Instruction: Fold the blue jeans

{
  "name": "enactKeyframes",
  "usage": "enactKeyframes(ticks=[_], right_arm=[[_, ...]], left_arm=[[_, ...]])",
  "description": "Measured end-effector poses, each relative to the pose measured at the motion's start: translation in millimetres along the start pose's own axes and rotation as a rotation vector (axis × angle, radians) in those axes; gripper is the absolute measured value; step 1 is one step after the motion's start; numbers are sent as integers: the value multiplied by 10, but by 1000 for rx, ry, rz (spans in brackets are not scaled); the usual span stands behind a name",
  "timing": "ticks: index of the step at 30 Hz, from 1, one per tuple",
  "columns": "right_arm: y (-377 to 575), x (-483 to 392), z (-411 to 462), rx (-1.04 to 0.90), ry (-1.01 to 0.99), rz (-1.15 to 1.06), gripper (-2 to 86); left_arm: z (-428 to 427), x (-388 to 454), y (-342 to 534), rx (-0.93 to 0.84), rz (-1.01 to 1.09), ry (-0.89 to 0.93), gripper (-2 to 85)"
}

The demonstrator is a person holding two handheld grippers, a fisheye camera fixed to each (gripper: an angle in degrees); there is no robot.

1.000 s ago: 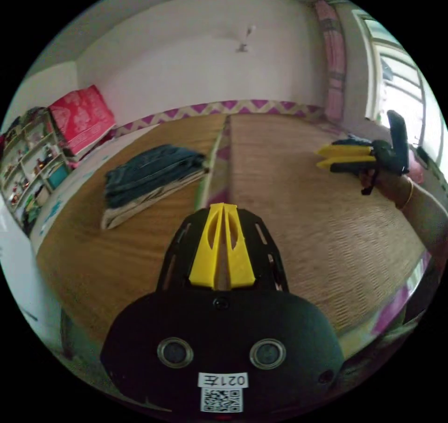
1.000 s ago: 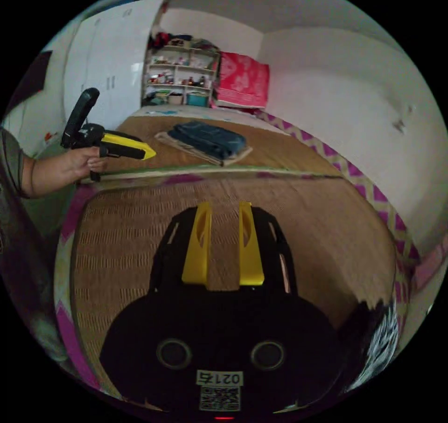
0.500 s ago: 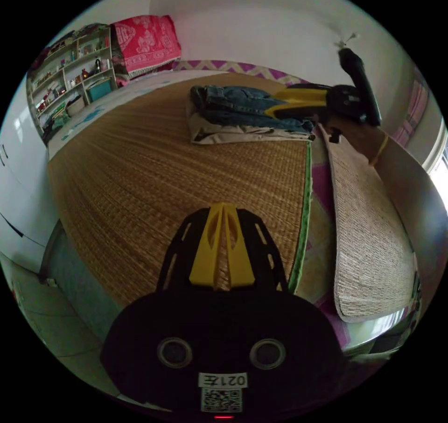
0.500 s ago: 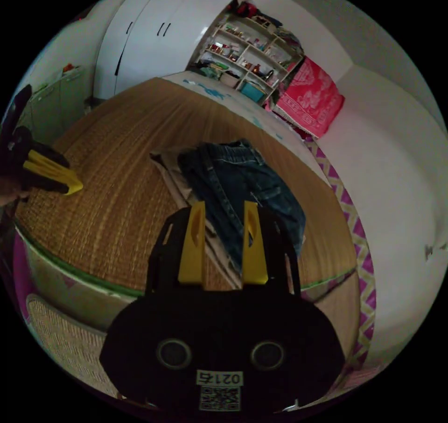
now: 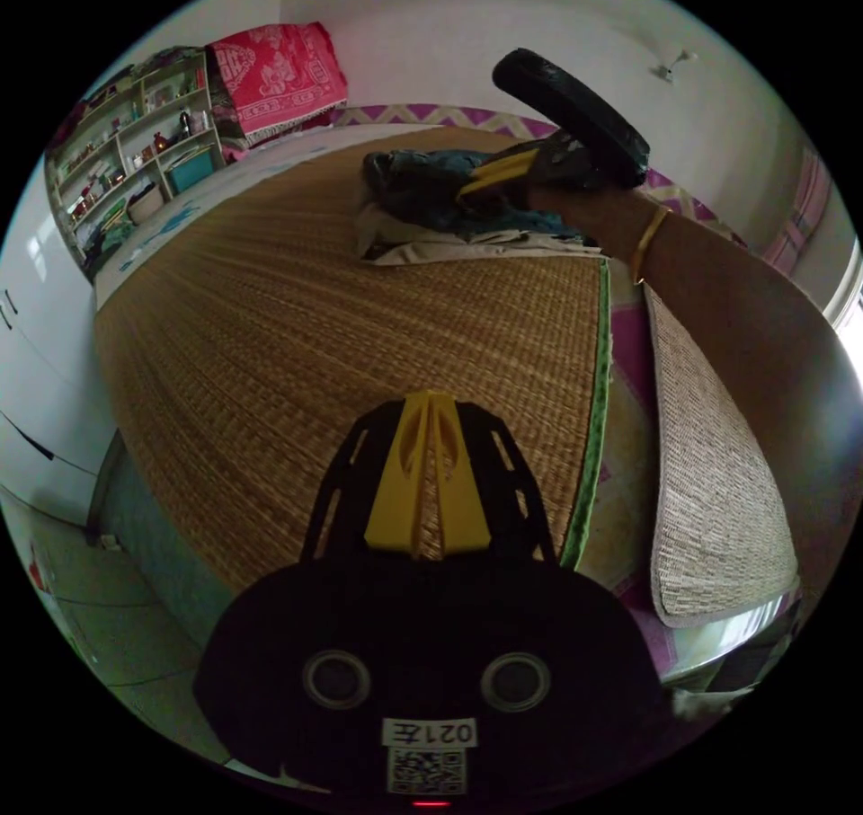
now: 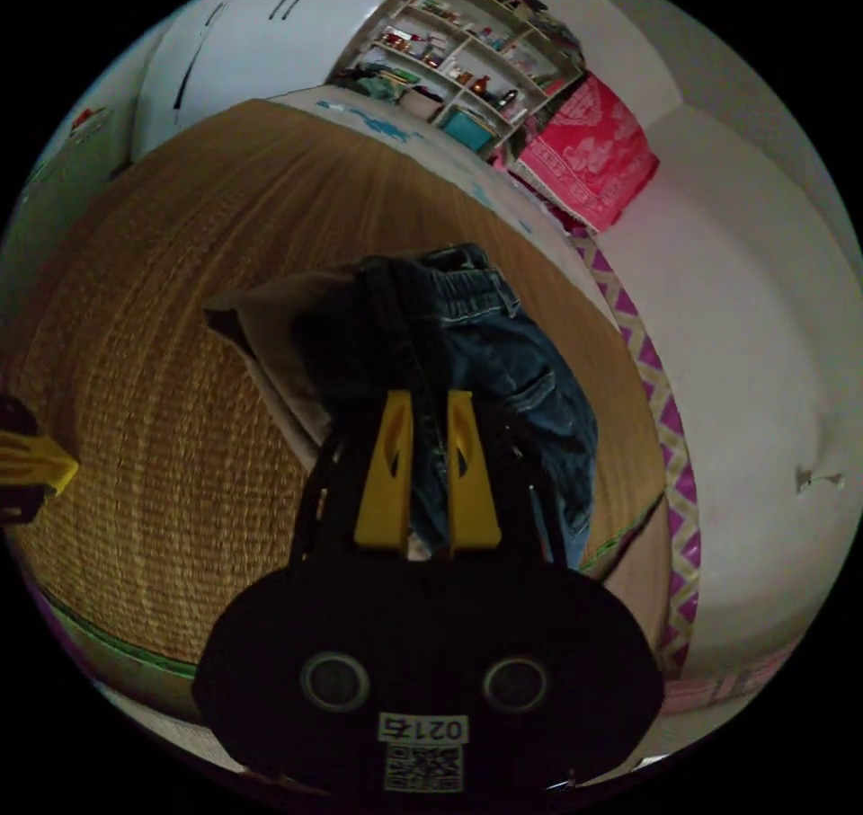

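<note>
A wide woven straw mat [image 5: 297, 312] covers the raised sleeping platform of a white-walled room, with open white shelves of small household items [image 5: 135, 159] and a red patterned cloth [image 5: 279, 74] at the far end, and a purple zigzag border [image 6: 661, 402] running along the base of the wall. The folded blue denim jeans [image 6: 485, 357] lie on the mat on top of a folded beige garment [image 6: 279, 330], near the mat's green-trimmed edge [image 5: 593, 420]. In the right gripper view, the right gripper [image 6: 424, 402] is down at the jeans, its yellow jaws narrowly parted with a ridge of denim running between them; whether both jaws press on the cloth cannot be told. In the left gripper view, a bare forearm wearing a thin gold bangle [image 5: 649, 240] reaches across to that pile. The left gripper [image 5: 430, 402] hangs over bare mat well apart from the clothes, its yellow jaws clenched together on nothing.
</note>
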State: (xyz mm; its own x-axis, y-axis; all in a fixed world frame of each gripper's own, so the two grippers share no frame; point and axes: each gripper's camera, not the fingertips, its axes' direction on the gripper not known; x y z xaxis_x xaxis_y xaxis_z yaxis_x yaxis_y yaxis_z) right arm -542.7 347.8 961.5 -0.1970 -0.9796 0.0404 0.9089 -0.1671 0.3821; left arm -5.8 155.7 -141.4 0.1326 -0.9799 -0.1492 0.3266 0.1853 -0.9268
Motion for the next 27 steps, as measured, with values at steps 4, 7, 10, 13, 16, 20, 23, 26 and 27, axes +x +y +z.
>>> enactKeyframes(ticks=[4, 7, 10, 13, 16, 20, 23, 26, 27], right_arm=[[-105, 397, -251, 19, -76, 164, 51], [-101, 855, -676, 58, -19, 277, 42], [47, 1362, -1189, 58, 41, 359, 21], [364, 1816, -1854, 86, 64, 418, 11], [726, 1981, -2572, 84, 130, 402, 6], [1213, 1584, -3325, -29, 190, 270, 12], [1590, 933, -3477, -163, 145, 170, 25], [2037, 126, -3133, -414, 67, 59, 57], [2256, -153, -2978, -502, 38, 19, 69]], left_arm=[[-49, -75, -3, -1, -3, 5, -10], [-88, -146, -1, -1, -10, 15, -10], [-126, -215, 7, 1, -18, 27, -10], [-160, -282, 16, -1, -26, 42, -10], [-193, -353, 31, -3, -38, 64, -10], [-301, -386, 82, 18, -26, 125, -9], [-634, -235, 250, 120, 30, 367, -8], [-840, 188, 472, 123, 96, 503, -1], [-837, 374, 571, 96, 122, 556, 10]])
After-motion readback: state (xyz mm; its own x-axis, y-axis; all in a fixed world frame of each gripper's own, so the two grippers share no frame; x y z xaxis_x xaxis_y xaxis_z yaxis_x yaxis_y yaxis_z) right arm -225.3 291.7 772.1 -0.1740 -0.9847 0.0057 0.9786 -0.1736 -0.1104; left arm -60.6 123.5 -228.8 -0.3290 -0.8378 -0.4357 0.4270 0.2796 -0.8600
